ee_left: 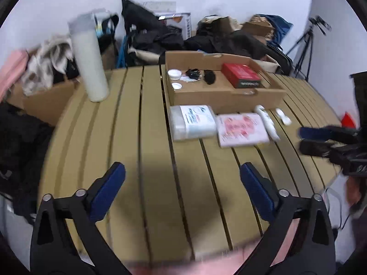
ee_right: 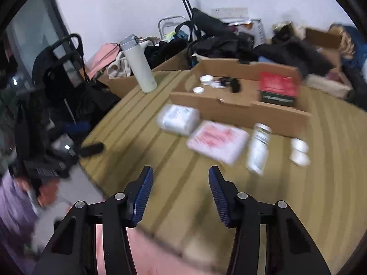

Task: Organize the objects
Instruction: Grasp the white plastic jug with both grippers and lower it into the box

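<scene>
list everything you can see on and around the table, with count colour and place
table: 1, tan slats, centre
cardboard tray: 1, brown, far side of table
red box: 1, red and black, in tray
round lids: 2, white, in tray
black items: small, dark, in tray
tall bottle: 1, white, standing, far left
wipes pack: 1, white, before tray
pink pack: 1, pink-white, beside it
tube: 1, white, lying
small white item: 1, rightmost
clutter: bags, clothes, tripod, behind
left gripper: open, empty
right gripper: open, empty

Packets [ee_left: 193, 122] before box [ee_left: 227, 94]
</scene>
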A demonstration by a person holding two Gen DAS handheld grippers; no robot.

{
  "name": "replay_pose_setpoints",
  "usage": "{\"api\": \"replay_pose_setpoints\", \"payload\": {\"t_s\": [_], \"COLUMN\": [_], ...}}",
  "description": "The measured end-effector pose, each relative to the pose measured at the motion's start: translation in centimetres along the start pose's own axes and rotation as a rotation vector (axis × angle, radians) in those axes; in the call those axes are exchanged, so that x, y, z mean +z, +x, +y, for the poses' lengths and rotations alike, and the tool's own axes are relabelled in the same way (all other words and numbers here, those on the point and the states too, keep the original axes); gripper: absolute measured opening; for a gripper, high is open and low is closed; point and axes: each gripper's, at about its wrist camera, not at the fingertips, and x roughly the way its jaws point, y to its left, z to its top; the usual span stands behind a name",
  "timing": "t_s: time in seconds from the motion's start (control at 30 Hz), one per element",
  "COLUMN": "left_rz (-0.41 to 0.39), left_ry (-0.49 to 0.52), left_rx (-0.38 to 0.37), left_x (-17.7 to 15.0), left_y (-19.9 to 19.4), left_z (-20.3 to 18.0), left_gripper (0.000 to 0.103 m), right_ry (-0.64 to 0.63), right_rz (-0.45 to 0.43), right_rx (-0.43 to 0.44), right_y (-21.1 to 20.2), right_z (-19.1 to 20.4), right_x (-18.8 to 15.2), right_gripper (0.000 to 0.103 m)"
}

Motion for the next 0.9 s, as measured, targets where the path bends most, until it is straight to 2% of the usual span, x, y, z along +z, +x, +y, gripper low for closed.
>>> {"api": "replay_pose_setpoints", "payload": {"t_s": [0.07, 0.13, 0.2, 0.23, 0.27, 0.3, 0.33, 0.4, 0.5, 0.67, 0.8, 0.9], "left_rz": [0.032, 0.039, 0.054, 0.066, 0.093, 0.114, 0.102, 0.081, 0.079, 0.082, 0.036, -0.006], "left_ry": [-0.054, -0.072, -0.104, -0.131, -0.157, -0.184, -0.209, -0.211, -0.204, -0.146, -0.157, -0.112], "left_rx": [-0.060, -0.110, -0.147, -0.169, -0.217, -0.257, -0.274, -0.294, -0.290, -0.230, -0.295, -0.337], "left_x": [1.5, 2.8, 3.9, 4.1, 4.3, 4.3, 4.2, 3.8, 3.8, 4.0, 3.9, 3.6], "left_y": [3.5, 5.9, 8.7, 9.7, 10.9, 11.8, 11.9, 12.0, 11.9, 9.3, 4.6, 1.7], "left_z": [1.3, 1.9, 2.7, 3.1, 3.6, 4.0, 4.3, 4.5, 4.2, 2.3, -0.7, -4.5], "left_gripper": [0.077, 0.073, 0.072, 0.062, 0.045, 0.041, 0.040, 0.041, 0.040, 0.038, 0.038, 0.038], "right_ry": [0.052, 0.086, 0.120, 0.141, 0.175, 0.200, 0.236, 0.271, 0.289, 0.238, 0.233, 0.245], "right_rz": [0.011, 0.028, 0.065, 0.078, 0.091, 0.102, 0.083, 0.081, 0.073, 0.054, 0.004, -0.031], "right_rx": [0.034, 0.050, 0.028, 0.026, 0.036, 0.058, 0.105, 0.147, 0.163, 0.103, 0.109, 0.101], "right_y": [4.5, 8.4, 12.7, 13.8, 15.2, 15.9, 16.1, 16.3, 15.9, 14.1, 9.2, 3.8], "right_z": [-0.7, -1.3, -2.0, -2.3, -2.9, -3.3, -3.9, -4.6, -4.9, -3.0, -2.6, -3.0], "right_x": [2.4, 4.3, 5.9, 6.2, 6.4, 6.4, 6.4, 6.3, 6.1, 6.5, 6.1, 4.6], "right_gripper": [0.054, 0.054, 0.054, 0.049, 0.046, 0.043, 0.039, 0.039, 0.036, 0.035, 0.034, 0.033]}}
